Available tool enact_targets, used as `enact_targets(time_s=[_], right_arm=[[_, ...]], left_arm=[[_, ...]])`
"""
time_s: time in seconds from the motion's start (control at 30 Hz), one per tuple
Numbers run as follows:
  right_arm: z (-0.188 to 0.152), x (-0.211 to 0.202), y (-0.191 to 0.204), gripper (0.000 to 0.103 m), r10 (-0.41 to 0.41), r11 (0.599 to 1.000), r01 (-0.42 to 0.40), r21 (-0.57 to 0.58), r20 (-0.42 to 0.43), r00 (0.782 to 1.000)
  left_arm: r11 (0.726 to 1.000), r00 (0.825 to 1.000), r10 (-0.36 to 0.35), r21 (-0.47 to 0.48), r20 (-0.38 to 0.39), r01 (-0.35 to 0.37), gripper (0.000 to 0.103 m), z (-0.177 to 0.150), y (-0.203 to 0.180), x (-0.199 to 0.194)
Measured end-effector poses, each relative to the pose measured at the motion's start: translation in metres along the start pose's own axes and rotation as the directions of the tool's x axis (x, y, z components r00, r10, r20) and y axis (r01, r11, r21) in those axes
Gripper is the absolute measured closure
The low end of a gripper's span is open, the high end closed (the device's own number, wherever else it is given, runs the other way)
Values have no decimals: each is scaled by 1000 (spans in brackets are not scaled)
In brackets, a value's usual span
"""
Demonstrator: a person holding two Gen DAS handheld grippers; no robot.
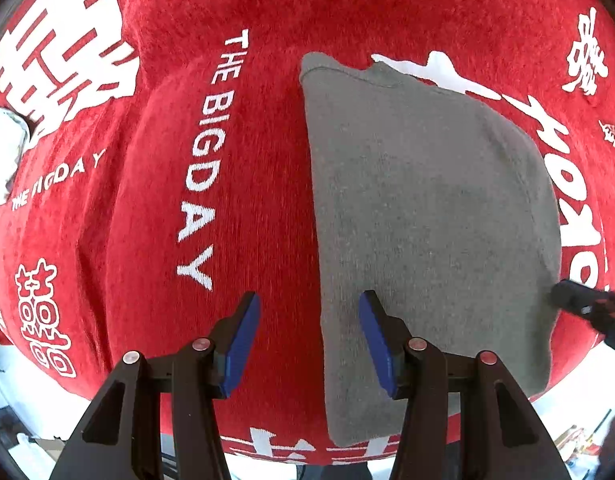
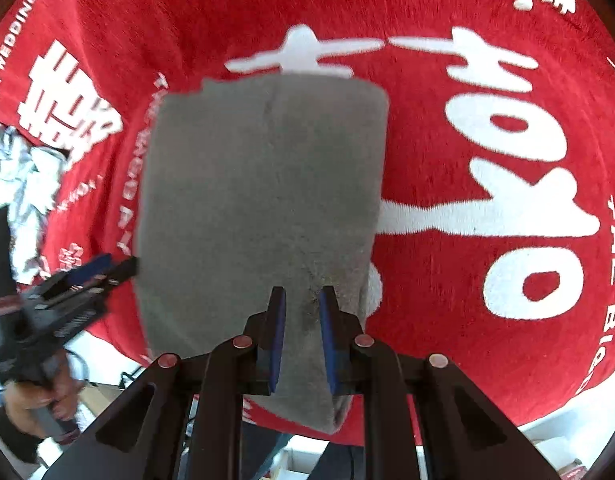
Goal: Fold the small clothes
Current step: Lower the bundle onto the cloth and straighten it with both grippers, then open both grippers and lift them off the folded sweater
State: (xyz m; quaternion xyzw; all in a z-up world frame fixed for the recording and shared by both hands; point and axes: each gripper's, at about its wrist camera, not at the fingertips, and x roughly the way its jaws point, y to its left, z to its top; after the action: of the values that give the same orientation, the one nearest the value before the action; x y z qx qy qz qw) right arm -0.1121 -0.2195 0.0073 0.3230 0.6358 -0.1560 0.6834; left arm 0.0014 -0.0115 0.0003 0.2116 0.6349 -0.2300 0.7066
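Grey knitted cloth, folded into a rough rectangle (image 1: 427, 220), lay flat on a red fuzzy cover printed with white lettering and characters (image 1: 267, 140), which draped the bench. In the left wrist view the cloth filled the centre-to-3 o'clock area, long edge running 12 to 6 o'clock, with "THE BIG DAY" text just beside it toward 9 o'clock.

Left tongs (image 1: 309, 334) stood apart, blue pads (image 1: 243, 340) straddling the cloth's left edge: one pad over red cover, the other over grey cloth. Nothing pinched between them; whether the tips touched the fabric could not be told.

Right tongs (image 2: 301, 334) were narrowed, jaws near each other, pointing down at the cloth's near edge around 6 o'clock in the right wrist view. Grey fabric showed in the gap between the blue pads (image 2: 277, 336), bunched slightly, but an actual pinch could not be confirmed. The picture was blurred.

In the right wrist view the left tongs appeared at 8 o'clock beside the cloth's left edge, held by a person's hand (image 2: 47, 400). Crumpled white-grey fabric (image 2: 23, 168) sat at 9 o'clock on the cover.
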Motion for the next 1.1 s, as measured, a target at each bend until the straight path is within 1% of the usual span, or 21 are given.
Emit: enact_targets(time_s=[0.07,0.13,0.17,0.3,0.5,0.73,0.87,0.97,1.0,1.03,1.07,1.1], right_arm=[[0,15,-8,84,-38,999,38,10,-28,999],[-1,20,-15,84,-12,999,14,35,-35,999],[-1,19,-16,84,-7,999,8,39,-36,999],[-4,12,-12,84,-33,999,33,7,-42,999],[-4,-2,-16,84,-3,997,6,78,-39,999],[-3,-14,-16,83,-16,995,18,99,-19,1000],[-3,-16,-19,82,-19,993,21,115,-16,1000],[-3,-17,-19,82,-17,993,18,121,-14,1000],[-3,-18,-18,82,-15,993,16,121,-12,1000],[-3,-18,-18,82,-14,993,15,121,-11,1000],[-3,-19,-18,82,-15,993,16,121,-9,1000],[-3,-19,-17,82,-16,992,17,122,-7,1000]], left_arm=[[1000,1000,-11,-8,-10,11,50,2,2,1],[1000,1000,-9,2,-11,9,50,4,1,1],[1000,1000,-5,9,-10,5,50,4,1,0],[999,1000,9,36,-8,-8,50,4,-2,-1],[999,1000,8,33,-14,-7,50,5,-1,-2],[1000,999,-7,3,-31,7,50,5,3,-1],[1000,998,26,14,-49,-25,50,7,2,0],[999,998,30,18,-63,-29,50,8,2,1],[999,997,35,21,-69,-34,48,8,2,1],[999,996,45,24,-73,-44,42,9,2,1],[998,996,64,24,-70,-62,23,9,2,1],[997,995,81,22,-58,-80,11,10,2,-1]])
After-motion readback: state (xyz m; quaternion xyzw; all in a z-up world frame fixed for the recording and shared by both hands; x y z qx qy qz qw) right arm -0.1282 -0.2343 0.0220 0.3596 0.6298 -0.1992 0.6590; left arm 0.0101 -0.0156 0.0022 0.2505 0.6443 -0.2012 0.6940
